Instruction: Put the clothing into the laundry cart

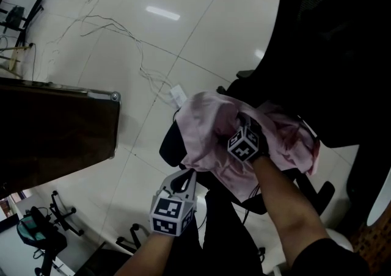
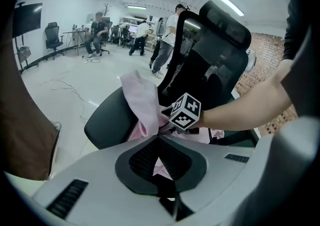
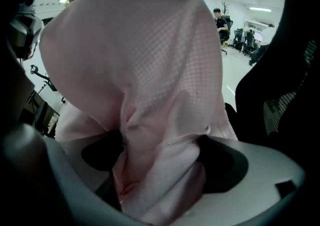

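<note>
A pink garment (image 1: 211,128) lies bunched on the seat of a black office chair (image 1: 172,143). My right gripper (image 1: 243,127) is pushed down into the middle of the cloth. In the right gripper view its jaws stand wide apart, and a thick fold of the pink garment (image 3: 150,95) rises between them and drapes over the lens. My left gripper (image 1: 186,177) points at the garment's near edge. Its fingertips meet in the left gripper view, with a bit of pink garment (image 2: 142,105) caught at the tip. No laundry cart is in view.
The chair's tall black backrest (image 1: 330,43) stands to the right. A dark brown table (image 1: 55,128) is at the left. Cables (image 1: 122,30) and a white plug (image 1: 177,93) lie on the pale tiled floor. Several people (image 2: 97,32) stand and sit far off.
</note>
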{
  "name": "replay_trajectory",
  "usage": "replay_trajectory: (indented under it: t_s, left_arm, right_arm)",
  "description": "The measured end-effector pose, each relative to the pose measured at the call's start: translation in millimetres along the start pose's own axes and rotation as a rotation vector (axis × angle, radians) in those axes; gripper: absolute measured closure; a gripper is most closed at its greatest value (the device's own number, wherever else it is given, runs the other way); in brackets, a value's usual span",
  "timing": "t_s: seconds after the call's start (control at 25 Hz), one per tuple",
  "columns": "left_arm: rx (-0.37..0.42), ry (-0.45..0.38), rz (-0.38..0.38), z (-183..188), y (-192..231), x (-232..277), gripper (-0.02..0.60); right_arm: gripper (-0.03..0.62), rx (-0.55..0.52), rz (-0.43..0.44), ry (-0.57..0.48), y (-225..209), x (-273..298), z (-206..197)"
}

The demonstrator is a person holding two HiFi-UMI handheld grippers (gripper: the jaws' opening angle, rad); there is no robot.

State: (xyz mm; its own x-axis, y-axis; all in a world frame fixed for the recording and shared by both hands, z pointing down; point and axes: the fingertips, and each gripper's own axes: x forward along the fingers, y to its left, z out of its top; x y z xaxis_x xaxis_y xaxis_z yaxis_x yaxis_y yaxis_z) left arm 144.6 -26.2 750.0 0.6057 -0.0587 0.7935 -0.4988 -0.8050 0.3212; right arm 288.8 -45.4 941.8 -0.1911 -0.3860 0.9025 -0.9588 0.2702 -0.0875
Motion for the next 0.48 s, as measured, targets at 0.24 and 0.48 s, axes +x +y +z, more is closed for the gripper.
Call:
replay_trajectory:
  t_s: [0.24,0.48]
  left_arm:
    - [-0.011,-0.007,0.008,-4,10,-2,0.581]
    - [-0.008,-0.048,0.011,13,18,-14,0.581]
  right_arm:
    - [0.278,-0.071,0.054,-0.008,19,3,6]
    - [0.468,-0.036,0.022,-0.072,26,-30,13]
